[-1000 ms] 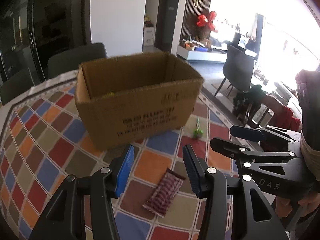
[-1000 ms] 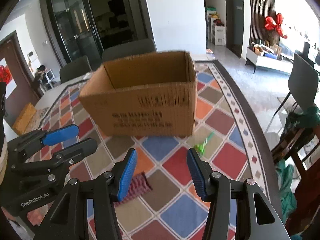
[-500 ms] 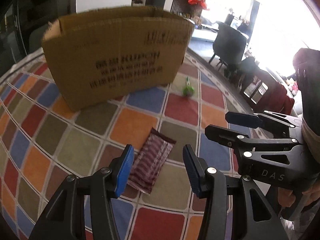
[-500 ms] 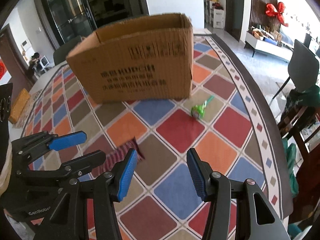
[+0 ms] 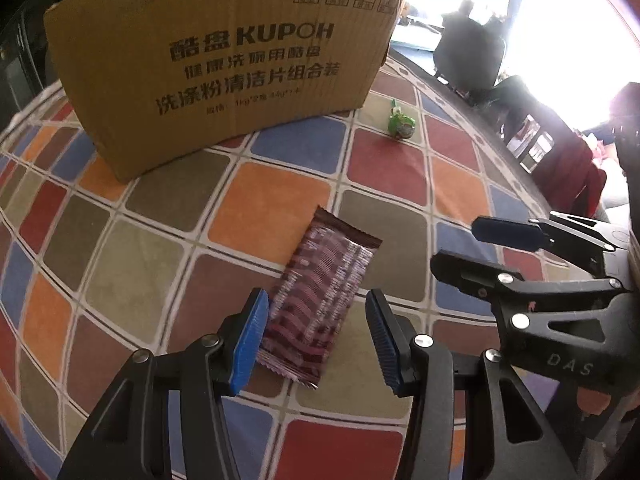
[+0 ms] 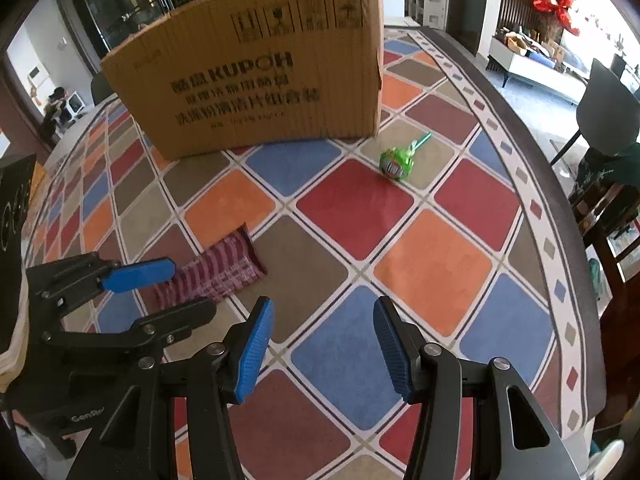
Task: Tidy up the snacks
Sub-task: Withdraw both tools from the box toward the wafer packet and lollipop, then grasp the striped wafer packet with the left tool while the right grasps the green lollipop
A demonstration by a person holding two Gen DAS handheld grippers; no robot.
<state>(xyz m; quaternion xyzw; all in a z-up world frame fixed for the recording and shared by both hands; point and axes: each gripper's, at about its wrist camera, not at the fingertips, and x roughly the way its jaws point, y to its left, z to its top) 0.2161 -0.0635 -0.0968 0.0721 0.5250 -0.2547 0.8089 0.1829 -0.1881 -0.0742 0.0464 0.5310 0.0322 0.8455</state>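
A maroon striped snack bar (image 5: 320, 300) lies flat on the chequered tablecloth, its near half between the blue pads of my left gripper (image 5: 316, 320). That gripper is open: the left pad is close to the wrapper's edge and a gap shows at the right pad. My right gripper (image 6: 323, 320) hovers open over a blue tile with nothing between its fingers, just right of the left gripper (image 6: 188, 286) and the snack bar (image 6: 224, 268). A green wrapped lollipop (image 6: 396, 164) lies by the near right corner of the open cardboard box (image 6: 260, 72).
The cardboard box (image 5: 240, 60) stands upright at the back of the table, its printed side facing me. The tablecloth's bordered edge (image 6: 536, 208) curves along the right, with dark chairs (image 6: 608, 120) beyond it. The right gripper (image 5: 460, 246) shows at the right of the left wrist view.
Both grippers have sunk toward the table and tipped further down. The box now rises above them, and the snack bar has come between the left gripper's fingers. Neither gripper's opening has changed.
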